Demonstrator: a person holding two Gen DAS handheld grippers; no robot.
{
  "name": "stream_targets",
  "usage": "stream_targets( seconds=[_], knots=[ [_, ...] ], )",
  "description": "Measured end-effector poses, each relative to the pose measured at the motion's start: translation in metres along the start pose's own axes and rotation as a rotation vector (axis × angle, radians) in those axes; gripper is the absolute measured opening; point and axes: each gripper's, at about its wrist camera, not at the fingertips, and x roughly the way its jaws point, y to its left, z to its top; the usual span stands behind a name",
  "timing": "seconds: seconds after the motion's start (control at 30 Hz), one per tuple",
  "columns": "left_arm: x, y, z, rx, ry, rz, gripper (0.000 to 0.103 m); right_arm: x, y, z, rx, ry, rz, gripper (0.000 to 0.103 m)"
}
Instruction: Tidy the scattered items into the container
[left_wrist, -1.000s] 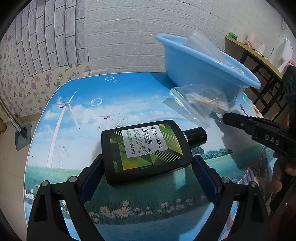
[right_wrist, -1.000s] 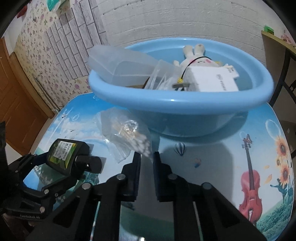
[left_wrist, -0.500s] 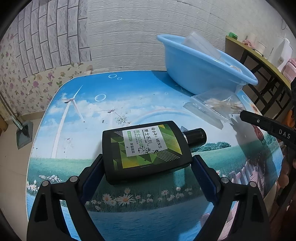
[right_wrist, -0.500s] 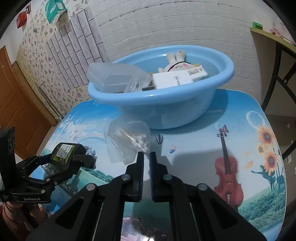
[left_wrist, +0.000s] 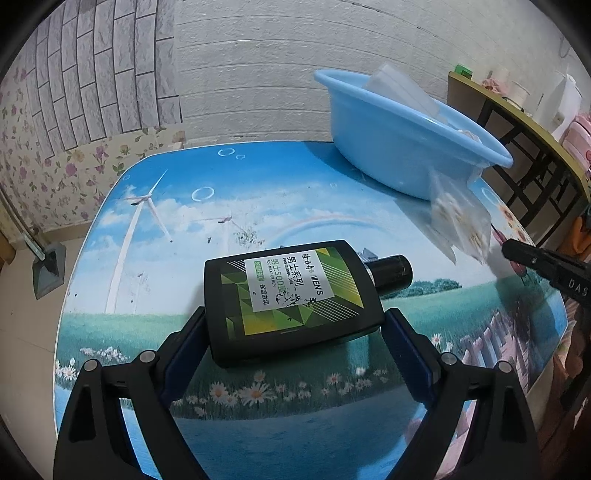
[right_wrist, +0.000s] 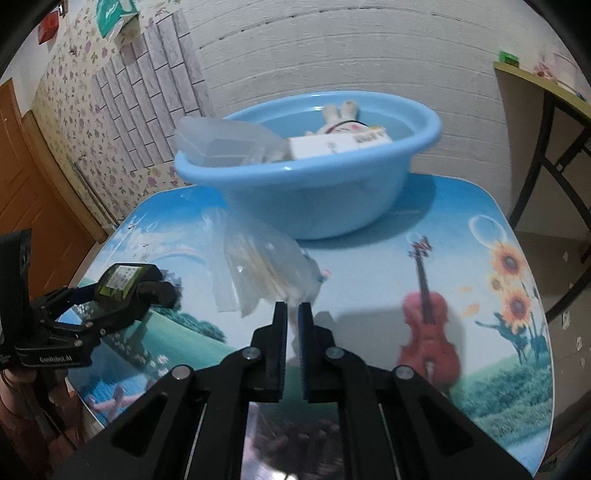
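A black bottle (left_wrist: 291, 299) with a green label and black cap sits crosswise between the blue pads of my left gripper (left_wrist: 293, 314), which is shut on its sides. The right wrist view shows this bottle (right_wrist: 120, 282) held just above the table. My right gripper (right_wrist: 293, 308) is shut on a corner of a clear plastic bag of cotton swabs (right_wrist: 266, 266), and the bag hangs clear of the table. In the left wrist view the bag (left_wrist: 458, 221) hangs at the right gripper's tip (left_wrist: 517, 251). The blue basin (right_wrist: 306, 184) stands at the table's far side.
The basin holds a clear plastic container (right_wrist: 221, 140), a white box (right_wrist: 336, 142) and a rabbit toy (right_wrist: 340, 118). The table (right_wrist: 369, 258) has a printed landscape top. A wooden shelf unit (left_wrist: 517, 122) stands to the right, with a brick-pattern wall behind.
My right gripper has drawn back from the basin with the bag, which slid to the right in the left wrist view. The left gripper and bottle have stayed put.
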Motion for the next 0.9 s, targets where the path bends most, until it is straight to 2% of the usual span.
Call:
stream_targets(
  seconds=[0.17, 0.43, 0.53, 0.57, 0.6, 0.63, 0.67, 0.7, 0.77, 0.9],
  knots=[
    [-0.006, 0.002, -0.006, -0.010, 0.008, -0.002, 0.092, -0.015, -0.017, -0.007, 0.027, -0.014, -0.017, 0.006],
    [-0.013, 0.001, -0.014, -0.001, 0.017, 0.005, 0.091, -0.038, -0.020, -0.016, 0.012, -0.049, -0.047, 0.006],
    [-0.013, -0.001, -0.015, 0.002, 0.017, 0.008, 0.091, -0.041, -0.019, -0.014, 0.016, -0.069, -0.046, 0.011],
    [-0.013, -0.001, -0.015, 0.003, 0.017, 0.007, 0.091, -0.041, -0.018, -0.011, 0.015, -0.080, -0.061, 0.027],
    [-0.013, -0.001, -0.015, 0.004, 0.017, 0.008, 0.091, -0.040, -0.016, -0.008, 0.013, -0.085, -0.067, 0.052],
    [-0.013, -0.001, -0.015, 0.005, 0.016, 0.009, 0.091, -0.038, -0.016, -0.007, 0.010, -0.087, -0.064, 0.065],
    [-0.013, -0.001, -0.015, 0.007, 0.015, 0.010, 0.091, -0.035, -0.014, -0.004, 0.006, -0.086, -0.049, 0.083],
    [-0.013, -0.001, -0.015, 0.007, 0.015, 0.011, 0.091, -0.030, -0.012, -0.002, 0.000, -0.077, -0.034, 0.087],
    [-0.012, -0.001, -0.015, 0.009, 0.015, 0.011, 0.091, -0.018, -0.007, 0.002, -0.017, -0.043, -0.029, 0.087],
    [-0.011, 0.000, -0.013, 0.008, 0.020, 0.008, 0.091, 0.008, 0.006, 0.008, -0.065, 0.008, -0.076, 0.088]
  ],
)
